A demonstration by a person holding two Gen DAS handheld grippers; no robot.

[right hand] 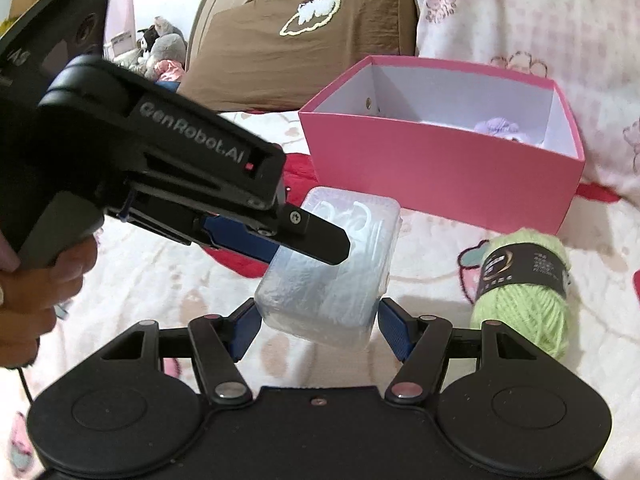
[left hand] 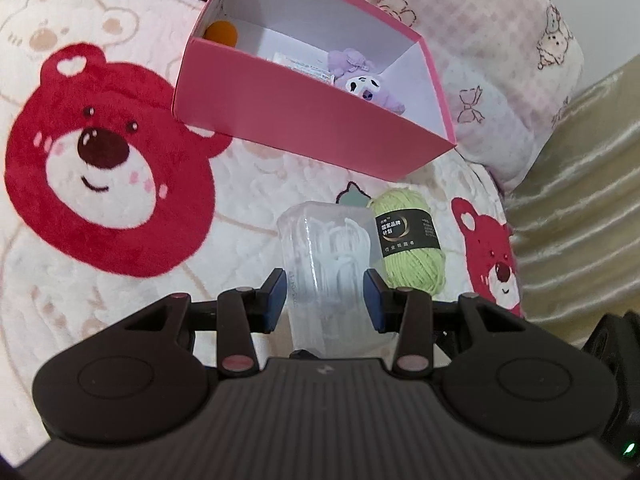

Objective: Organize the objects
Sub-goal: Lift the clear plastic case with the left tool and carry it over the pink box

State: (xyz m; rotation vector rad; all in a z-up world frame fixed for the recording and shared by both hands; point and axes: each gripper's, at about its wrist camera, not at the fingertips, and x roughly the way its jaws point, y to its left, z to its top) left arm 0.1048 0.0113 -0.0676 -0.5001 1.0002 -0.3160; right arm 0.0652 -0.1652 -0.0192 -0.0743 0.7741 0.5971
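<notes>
The pink box [left hand: 304, 120] on the bed already held a purple plush [left hand: 366, 80], an orange ball [left hand: 222, 32] and a small packet. In front of the box, the clear floss-pick case [right hand: 332, 268] hung off the blanket, clamped by both the left tongs [left hand: 325, 300] and right tongs [right hand: 318, 328]. Beside it, green yarn [right hand: 524, 292] lay unsorted.

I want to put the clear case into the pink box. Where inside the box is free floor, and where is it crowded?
Inside the pink box, the white floor between the orange ball at one end and the flat packet stands bare. The other end is crowded: the purple plush lies against the packet. The clear case fits best mid-box.
</notes>
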